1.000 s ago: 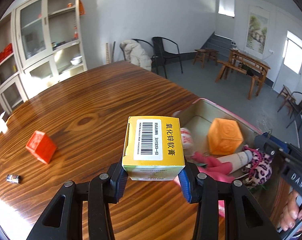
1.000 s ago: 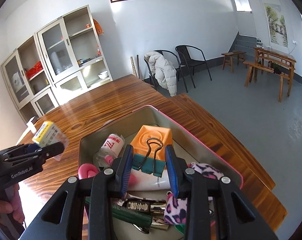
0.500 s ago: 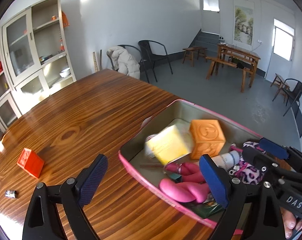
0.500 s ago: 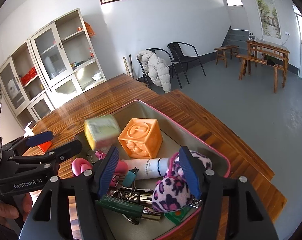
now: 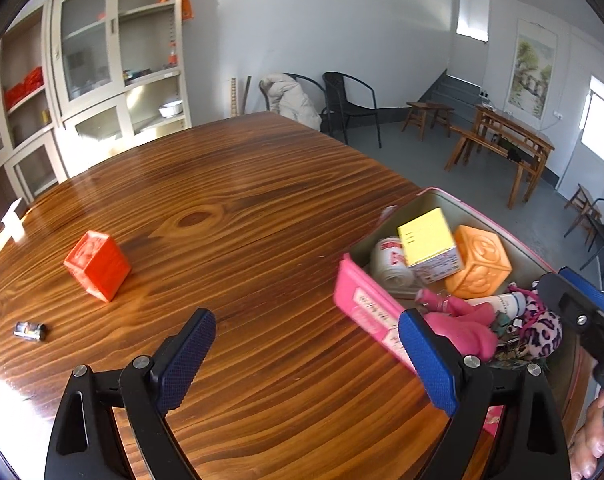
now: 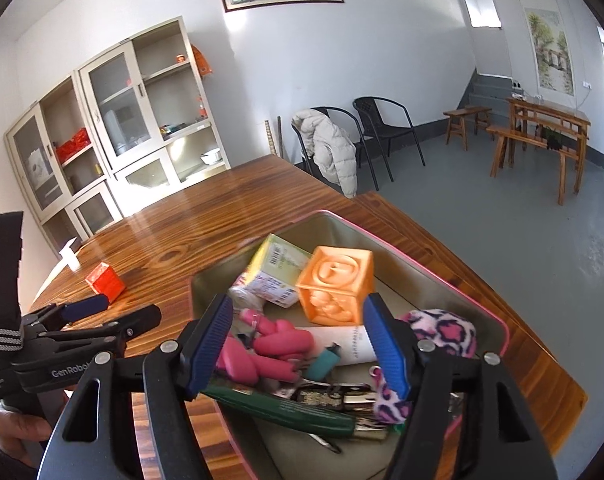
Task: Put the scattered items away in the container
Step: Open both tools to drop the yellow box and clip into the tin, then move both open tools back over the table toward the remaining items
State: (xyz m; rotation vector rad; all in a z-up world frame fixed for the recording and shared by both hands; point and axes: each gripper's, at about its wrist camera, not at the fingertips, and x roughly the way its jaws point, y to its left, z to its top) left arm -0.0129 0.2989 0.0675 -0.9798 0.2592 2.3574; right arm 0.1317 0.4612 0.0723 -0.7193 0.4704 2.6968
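Observation:
A pink-rimmed tin container sits at the table's right end. It holds a yellow box, an orange cube, a pink toy, a teal binder clip, a leopard scrunchie and more. A red cube and a small dark item lie on the table to the left. My left gripper is open and empty over bare wood beside the container. My right gripper is open and empty above the container.
The wooden table ends just right of the container. A white paper scrap lies at the far left edge. Cabinets, chairs and wooden benches stand beyond the table.
My left gripper let go of the yellow box into the container and swung left over the table. My right gripper let go of the teal binder clip and opened wide.

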